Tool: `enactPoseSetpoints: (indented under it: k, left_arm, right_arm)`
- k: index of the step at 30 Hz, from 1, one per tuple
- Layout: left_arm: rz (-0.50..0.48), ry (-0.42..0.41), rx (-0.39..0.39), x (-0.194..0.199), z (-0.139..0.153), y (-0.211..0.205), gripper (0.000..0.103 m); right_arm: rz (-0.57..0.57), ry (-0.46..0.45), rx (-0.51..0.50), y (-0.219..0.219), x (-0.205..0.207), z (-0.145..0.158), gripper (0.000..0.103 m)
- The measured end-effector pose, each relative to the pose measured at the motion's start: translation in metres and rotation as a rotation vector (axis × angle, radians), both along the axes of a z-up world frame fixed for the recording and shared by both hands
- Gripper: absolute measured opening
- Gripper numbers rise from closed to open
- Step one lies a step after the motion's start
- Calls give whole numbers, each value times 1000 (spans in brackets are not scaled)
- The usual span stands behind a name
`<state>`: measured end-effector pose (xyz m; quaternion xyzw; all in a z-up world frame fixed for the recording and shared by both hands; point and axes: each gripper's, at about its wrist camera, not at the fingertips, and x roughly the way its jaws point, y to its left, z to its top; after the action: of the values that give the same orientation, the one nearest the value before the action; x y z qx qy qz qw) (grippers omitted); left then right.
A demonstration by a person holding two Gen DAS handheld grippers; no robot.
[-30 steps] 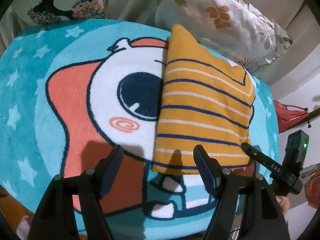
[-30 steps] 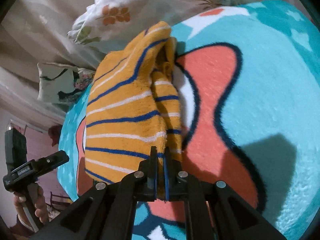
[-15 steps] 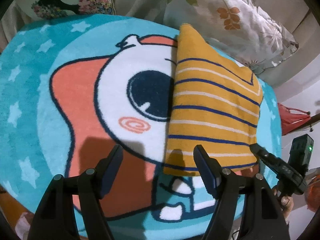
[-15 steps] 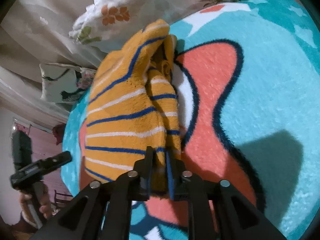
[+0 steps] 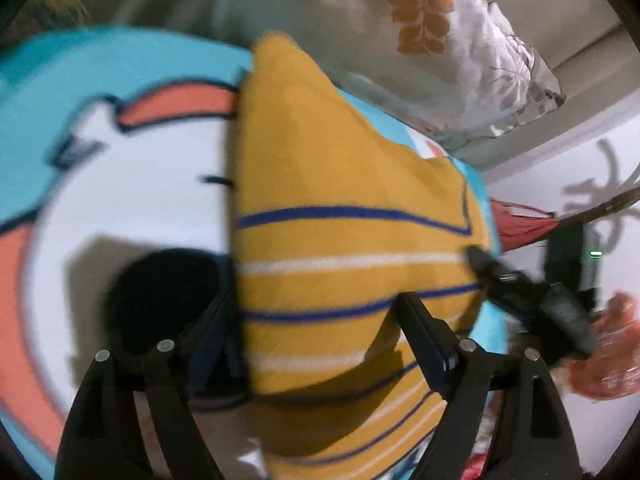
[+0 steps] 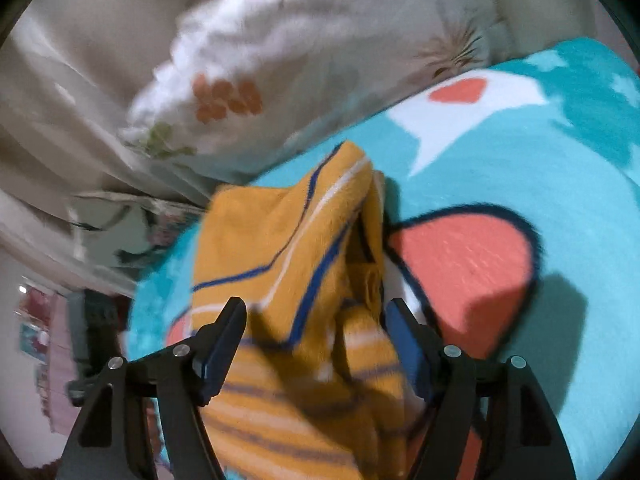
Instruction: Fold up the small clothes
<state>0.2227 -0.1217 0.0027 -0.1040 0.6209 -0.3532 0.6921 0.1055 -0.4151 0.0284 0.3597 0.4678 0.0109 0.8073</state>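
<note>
The striped yellow garment [image 5: 344, 264] lies half-folded on the cartoon blanket [image 6: 520, 184], its long axis running away from both grippers, between the spread fingers of the left gripper [image 5: 320, 340] and right gripper [image 6: 316, 340].

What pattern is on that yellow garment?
The garment is mustard yellow with thin navy and white stripes, clearest in the left wrist view.

right gripper [image 6: 316, 344] jaws now parted, garment [image 6: 288, 256] released
</note>
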Motion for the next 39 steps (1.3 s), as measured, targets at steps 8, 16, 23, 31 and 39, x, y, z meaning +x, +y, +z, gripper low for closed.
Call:
enactPoseSetpoints:
  k: [8,16,23,31,39]
  left_arm:
    - [-43,-32,-23,-4,38,5,51]
    - [9,-142,176,-21,41,10,66]
    - [51,-287,188,-51,73,39,78]
    - [46,-408,212,-61,90,58,78]
    - [158,-727,196,-73,128,88,99]
  right_arm:
    - [-77,-9,253,4,13,-22,56]
    - [-115,37,44,13,11,-19,70]
    - [-162,-127,-285,44,-22,86,69]
    - [-72,88,-356,57,25,18,30]
    - [-135,40,-375,64,12,68,46]
